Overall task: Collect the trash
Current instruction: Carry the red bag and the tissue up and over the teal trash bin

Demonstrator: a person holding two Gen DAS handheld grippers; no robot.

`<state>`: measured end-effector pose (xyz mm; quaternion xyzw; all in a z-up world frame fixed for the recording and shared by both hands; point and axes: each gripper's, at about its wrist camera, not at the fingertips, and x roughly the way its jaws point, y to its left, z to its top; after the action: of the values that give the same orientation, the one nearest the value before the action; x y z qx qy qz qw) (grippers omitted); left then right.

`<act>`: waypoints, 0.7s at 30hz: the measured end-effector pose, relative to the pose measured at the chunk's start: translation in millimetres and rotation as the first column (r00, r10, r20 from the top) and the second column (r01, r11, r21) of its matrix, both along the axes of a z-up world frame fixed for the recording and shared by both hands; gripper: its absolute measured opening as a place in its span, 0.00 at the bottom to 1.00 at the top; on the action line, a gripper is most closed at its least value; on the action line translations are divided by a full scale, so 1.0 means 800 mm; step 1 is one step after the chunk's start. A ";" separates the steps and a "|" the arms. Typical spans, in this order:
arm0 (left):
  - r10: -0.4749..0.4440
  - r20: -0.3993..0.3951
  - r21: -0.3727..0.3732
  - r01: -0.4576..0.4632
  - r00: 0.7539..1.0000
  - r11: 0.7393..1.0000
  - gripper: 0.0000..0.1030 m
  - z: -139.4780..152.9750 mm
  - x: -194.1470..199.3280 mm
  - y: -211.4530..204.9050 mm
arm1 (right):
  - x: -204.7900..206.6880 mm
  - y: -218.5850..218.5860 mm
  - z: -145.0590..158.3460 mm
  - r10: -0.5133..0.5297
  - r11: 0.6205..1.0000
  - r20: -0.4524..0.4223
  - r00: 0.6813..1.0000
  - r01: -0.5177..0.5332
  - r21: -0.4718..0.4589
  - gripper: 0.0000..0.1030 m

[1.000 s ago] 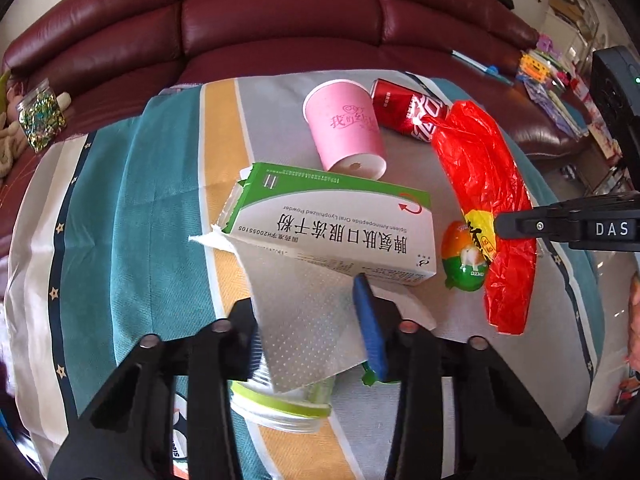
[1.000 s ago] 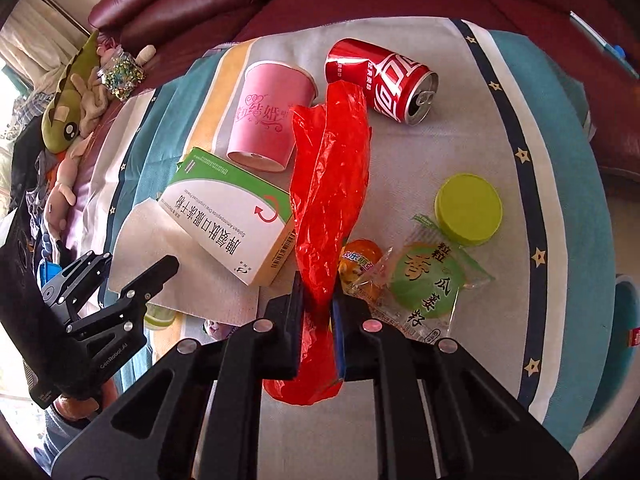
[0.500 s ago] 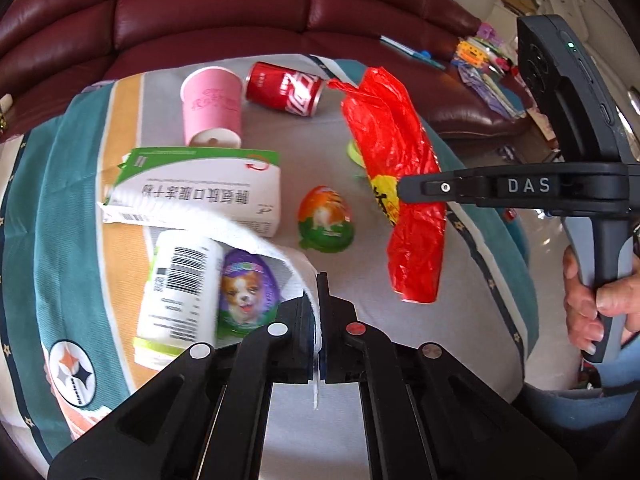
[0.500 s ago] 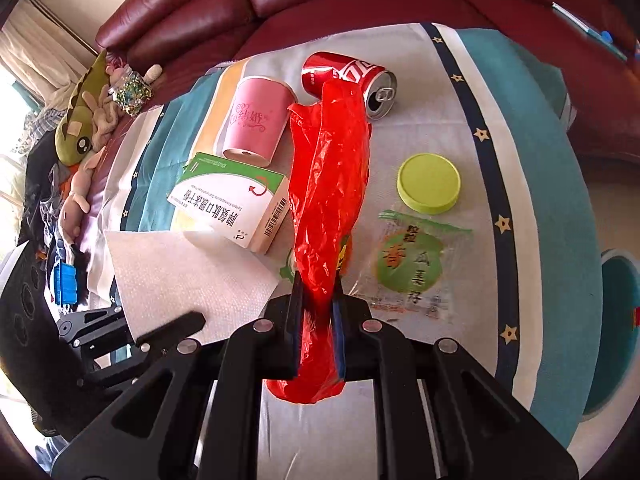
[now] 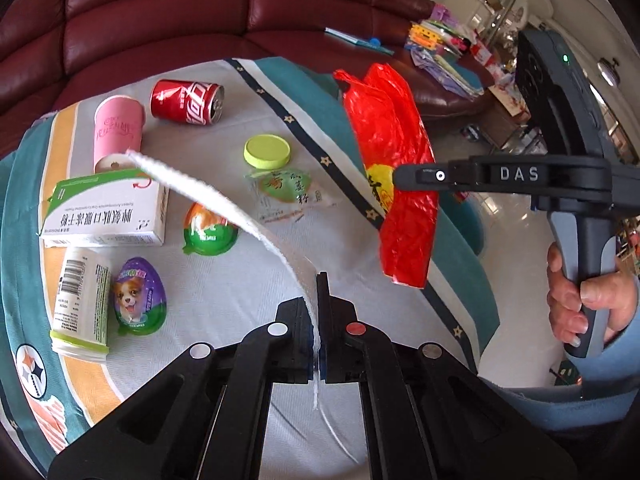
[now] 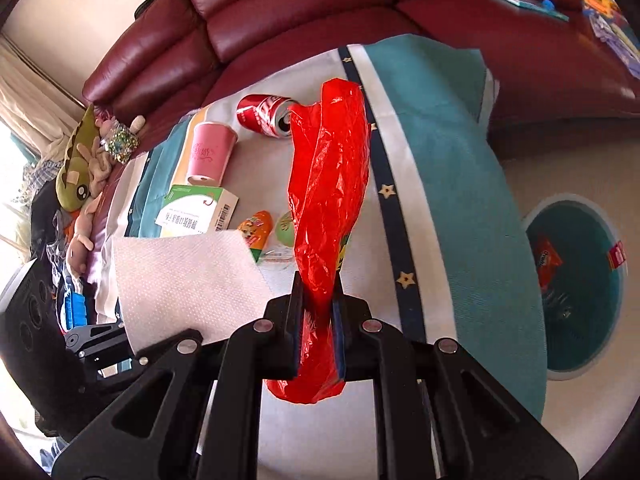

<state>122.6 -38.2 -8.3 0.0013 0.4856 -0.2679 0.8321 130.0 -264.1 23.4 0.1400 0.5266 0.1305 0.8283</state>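
Note:
My left gripper (image 5: 318, 304) is shut on a white paper napkin (image 5: 208, 196) and holds it above the table; the napkin also shows in the right wrist view (image 6: 180, 280). My right gripper (image 6: 318, 292) is shut on a red plastic bag (image 6: 332, 184), lifted near the table's right edge; the bag also shows in the left wrist view (image 5: 400, 176). On the cloth lie a red cola can (image 5: 186, 102), a pink paper cup (image 5: 118, 132), a green-white medicine box (image 5: 104, 212), a white bottle (image 5: 82, 300), a purple egg toy (image 5: 138, 296), an orange-green egg toy (image 5: 208, 228), a green lid (image 5: 267, 151) and a clear snack wrapper (image 5: 286, 192).
A teal round bin (image 6: 576, 292) with some wrappers inside stands on the floor to the right of the table. A dark red sofa (image 5: 160, 20) runs behind the table. Stuffed toys (image 6: 80, 172) lie at the left. The table's cloth (image 5: 224, 292) drops off at the right edge.
My left gripper has closed on the napkin, lifted it off the table and swung right. My right gripper has raised the red bag and moved right, bringing the bin into view.

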 end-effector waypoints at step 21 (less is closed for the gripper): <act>-0.234 0.060 -0.010 0.235 0.970 0.972 0.01 0.045 0.012 -0.222 | -0.061 -0.241 0.012 -0.317 0.946 0.044 0.947 0.313 0.081 0.11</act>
<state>132.5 -216.2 27.6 0.0594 0.4554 -0.3684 0.8083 81.3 -457.1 33.1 0.2490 0.4685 0.0196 0.8474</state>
